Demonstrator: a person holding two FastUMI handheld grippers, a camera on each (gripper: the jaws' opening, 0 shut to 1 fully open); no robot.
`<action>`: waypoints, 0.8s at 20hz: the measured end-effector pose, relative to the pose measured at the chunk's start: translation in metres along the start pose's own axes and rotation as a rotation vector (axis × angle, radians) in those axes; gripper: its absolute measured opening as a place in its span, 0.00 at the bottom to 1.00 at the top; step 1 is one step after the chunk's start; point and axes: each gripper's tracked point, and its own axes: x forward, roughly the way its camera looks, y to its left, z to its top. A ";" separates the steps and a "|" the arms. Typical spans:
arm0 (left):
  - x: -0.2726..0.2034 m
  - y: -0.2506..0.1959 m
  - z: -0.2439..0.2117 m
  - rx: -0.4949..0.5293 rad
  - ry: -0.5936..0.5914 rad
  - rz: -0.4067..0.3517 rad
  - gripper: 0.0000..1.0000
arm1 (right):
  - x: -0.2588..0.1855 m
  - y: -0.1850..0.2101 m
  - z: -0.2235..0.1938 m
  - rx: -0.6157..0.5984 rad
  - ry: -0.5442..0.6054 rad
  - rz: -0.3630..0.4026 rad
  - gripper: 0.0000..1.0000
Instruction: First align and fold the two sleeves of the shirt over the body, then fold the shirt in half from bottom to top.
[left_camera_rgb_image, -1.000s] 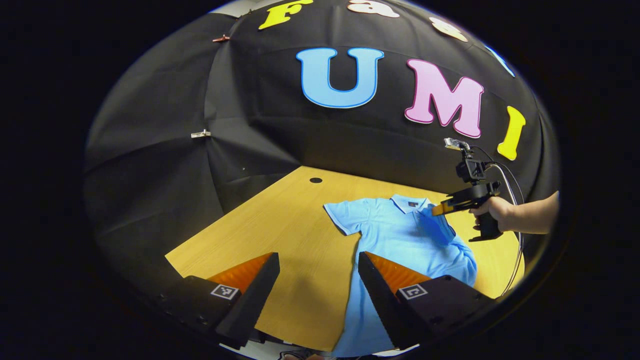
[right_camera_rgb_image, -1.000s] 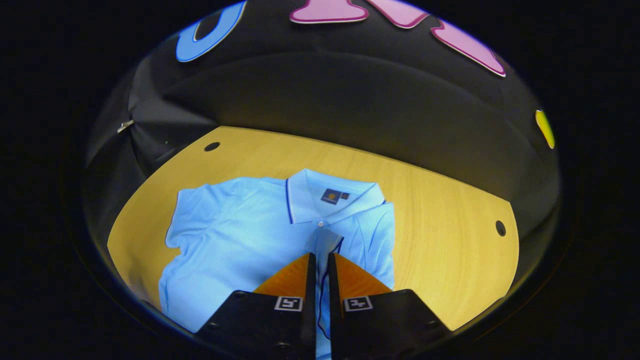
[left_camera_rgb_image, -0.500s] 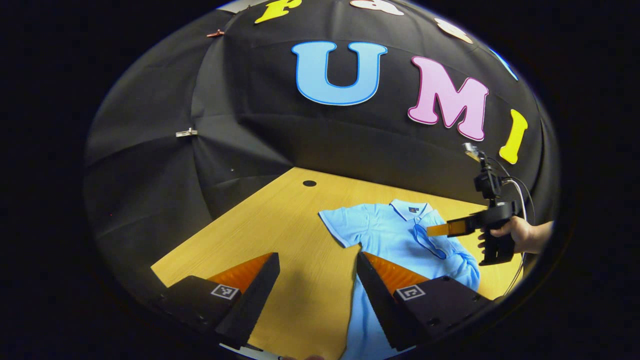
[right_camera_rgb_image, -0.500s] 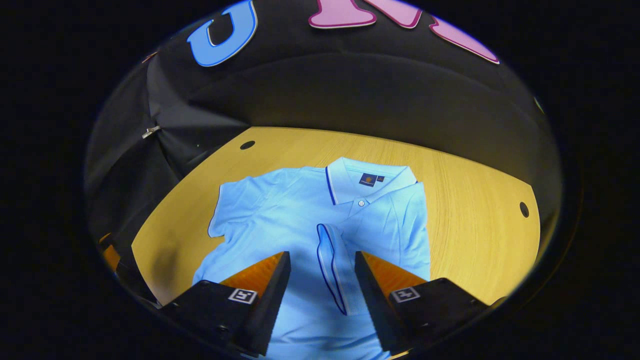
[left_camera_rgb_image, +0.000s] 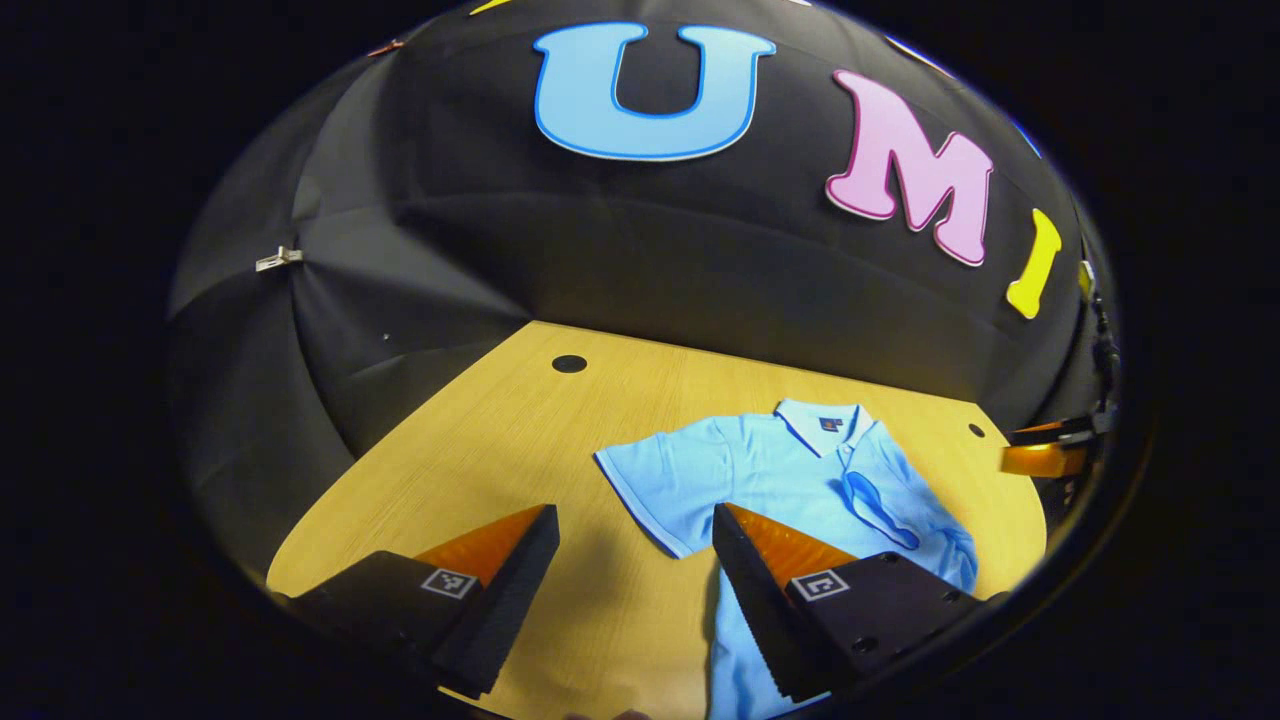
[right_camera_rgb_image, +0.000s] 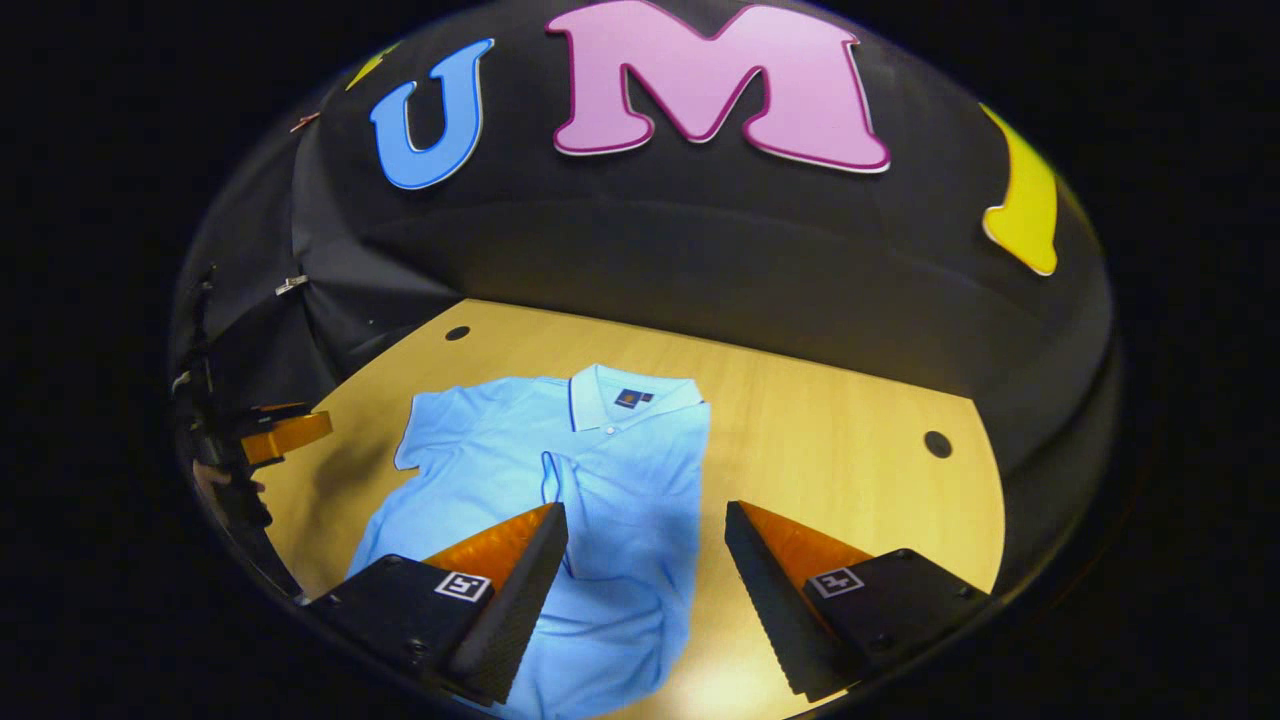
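Shirt (right_camera_rgb_image: 560, 470) lies flat on the wooden surface (right_camera_rgb_image: 830, 420), one sleeve (right_camera_rgb_image: 556, 487) folded over its body, the other spread. Left hand-held gripper (left_camera_rgb_image: 630, 575) and right hand-held gripper (right_camera_rgb_image: 645, 570) both hover above it, fingers apart, holding nothing.

Tongs (left_camera_rgb_image: 630, 570): black housings, square coded markers, wedge fingers.

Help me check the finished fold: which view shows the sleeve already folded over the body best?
The right gripper view: the folded sleeve lies near centre. In the left gripper view the same sleeve shows off to the side.
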 end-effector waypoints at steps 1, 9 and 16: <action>0.014 0.003 0.000 0.011 0.007 0.001 0.98 | -0.011 -0.013 -0.001 -0.026 -0.013 -0.028 0.99; 0.124 0.023 -0.004 0.006 0.070 0.044 0.98 | -0.086 -0.054 -0.040 -0.006 -0.002 -0.119 0.97; 0.180 0.024 -0.015 0.048 0.155 0.065 0.98 | -0.105 -0.074 -0.069 0.121 0.003 -0.173 0.98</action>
